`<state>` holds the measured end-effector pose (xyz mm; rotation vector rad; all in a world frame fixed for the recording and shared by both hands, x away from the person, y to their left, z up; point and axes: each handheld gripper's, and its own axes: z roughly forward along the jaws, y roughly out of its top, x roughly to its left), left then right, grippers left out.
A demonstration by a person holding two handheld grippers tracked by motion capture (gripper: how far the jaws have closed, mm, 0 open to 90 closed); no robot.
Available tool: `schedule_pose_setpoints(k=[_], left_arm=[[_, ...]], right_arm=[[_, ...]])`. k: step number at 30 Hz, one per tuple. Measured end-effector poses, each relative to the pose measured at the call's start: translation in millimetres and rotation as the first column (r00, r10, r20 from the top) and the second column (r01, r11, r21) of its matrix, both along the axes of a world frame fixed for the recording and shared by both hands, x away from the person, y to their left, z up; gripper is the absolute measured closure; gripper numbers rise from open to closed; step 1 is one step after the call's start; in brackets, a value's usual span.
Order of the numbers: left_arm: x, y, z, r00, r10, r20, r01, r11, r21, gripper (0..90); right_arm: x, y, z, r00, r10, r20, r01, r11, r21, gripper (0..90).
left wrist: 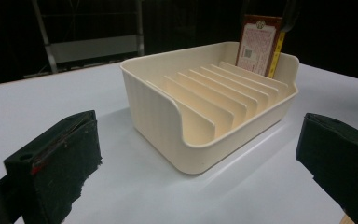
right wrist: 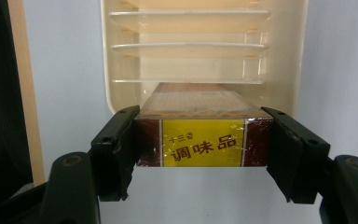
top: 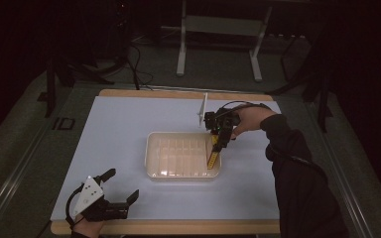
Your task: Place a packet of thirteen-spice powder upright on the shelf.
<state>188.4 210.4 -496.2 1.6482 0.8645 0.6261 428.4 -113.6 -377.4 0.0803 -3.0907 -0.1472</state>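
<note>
From the high view we see the right gripper [top: 217,141] clamped on a flat box [top: 213,157], which stands tilted in the rightmost slot of the cream rack [top: 151,161], just inside its right wall. The rack sits near the middle of a pale blue mat [top: 119,129] on a wooden table [top: 178,227], with bare mat on every side of it. Our left gripper [top: 121,186] rests near the mat's front left corner, well apart from the rack, its jaws spread with nothing between them. Beyond the table the room is dark; a grey metal stand [top: 218,29] is on the floor behind.

In the left gripper view we look between our two black jaws, wide apart, across open mat [left wrist: 37,102] at the rack [left wrist: 158,107]. Its dividers run back in a row, and the box [left wrist: 258,44] stands upright at the far end, against the last wall.

In the right gripper view the jaws press both short sides of the box [right wrist: 203,142], whose yellow label faces us. Its far end dips into the rack [right wrist: 107,70], ahead of the next divider, with three empty dividers beyond. The table's wooden edge [right wrist: 25,93] runs along the left.
</note>
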Motion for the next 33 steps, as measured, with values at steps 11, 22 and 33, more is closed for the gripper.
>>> schedule_pose_setpoints(k=[11, 22, 33], left_arm=[[1.1, -1.0, -0.3, 1.0, -0.003, -0.001, 0.003, 1.0, 0.0, 0.0], [1.2, -1.3, -0.2, 1.0, -0.005, 0.0, 0.005, 1.0, 0.001, 0.0], [1.2, -1.5, -0.2, 1.0, -0.006, -0.002, 0.006, 1.0, 0.006, 0.0]], right_arm=[[-1.3, 2.6, -12.4, 1.0, -0.005, 0.007, 0.005, 1.0, -0.017, 31.7], [-3.1, 6.6, -15.0, 1.0, -0.002, 0.007, 0.002, 1.0, 0.001, 21.2], [-3.5, 1.0, 1.9, 0.9983, -0.05, 0.03, 0.048, 0.997, 0.063, 13.7]])
